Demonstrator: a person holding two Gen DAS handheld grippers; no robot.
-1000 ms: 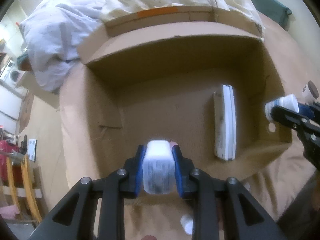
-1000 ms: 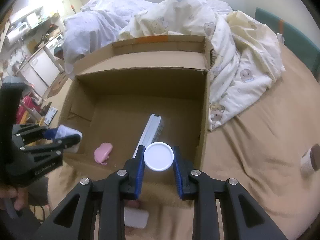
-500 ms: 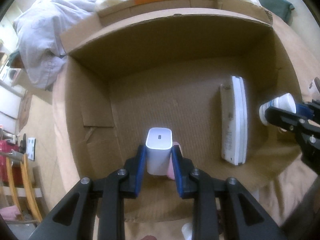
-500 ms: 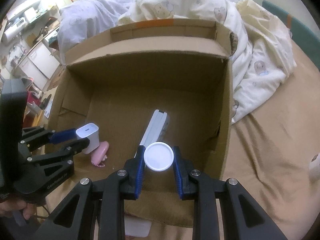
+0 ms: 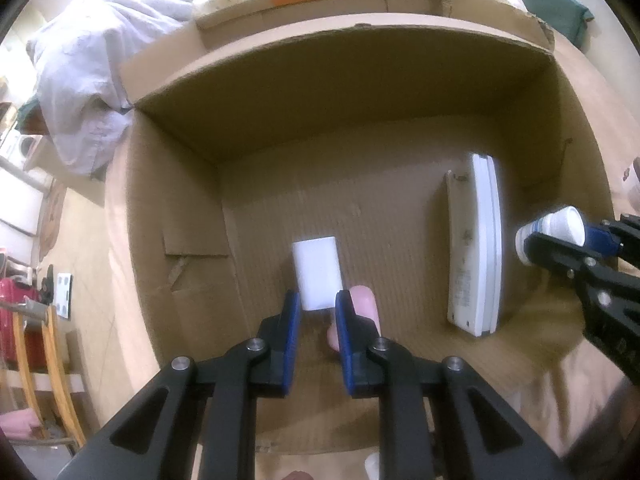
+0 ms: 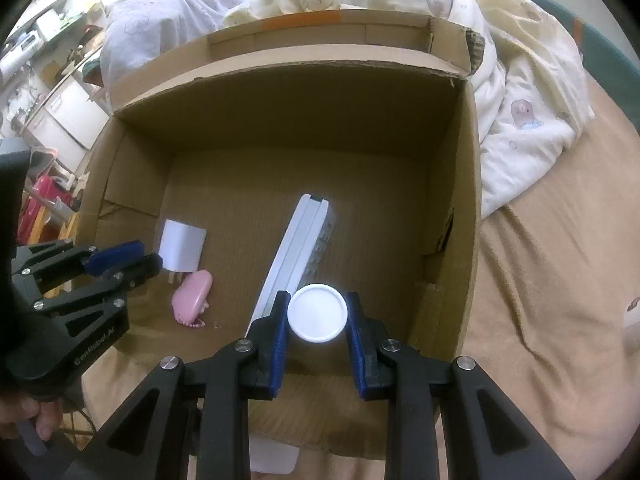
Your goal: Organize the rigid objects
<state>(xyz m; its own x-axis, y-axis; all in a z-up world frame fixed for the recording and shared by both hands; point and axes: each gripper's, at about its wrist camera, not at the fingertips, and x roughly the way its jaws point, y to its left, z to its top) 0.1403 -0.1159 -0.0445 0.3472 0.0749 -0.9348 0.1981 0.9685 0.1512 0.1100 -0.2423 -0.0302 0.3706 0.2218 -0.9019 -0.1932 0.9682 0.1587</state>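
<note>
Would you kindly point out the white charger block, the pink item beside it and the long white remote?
white charger block (image 6: 182, 250), right wrist view, flat upper face.
pink item (image 6: 193, 294), right wrist view, middle of its rounded body.
long white remote (image 5: 484, 240), left wrist view, white side.

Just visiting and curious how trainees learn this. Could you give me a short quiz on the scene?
1. True or false: the right gripper is shut on a white round-capped bottle.
2. How many things lie on the floor of the brown cardboard box?
3. What does the small pink plastic thing lie nearest? A: white rectangular charger block; B: long white remote control; C: bear-print quilt.
Key: 1 true; 2 three; 3 A.
</note>
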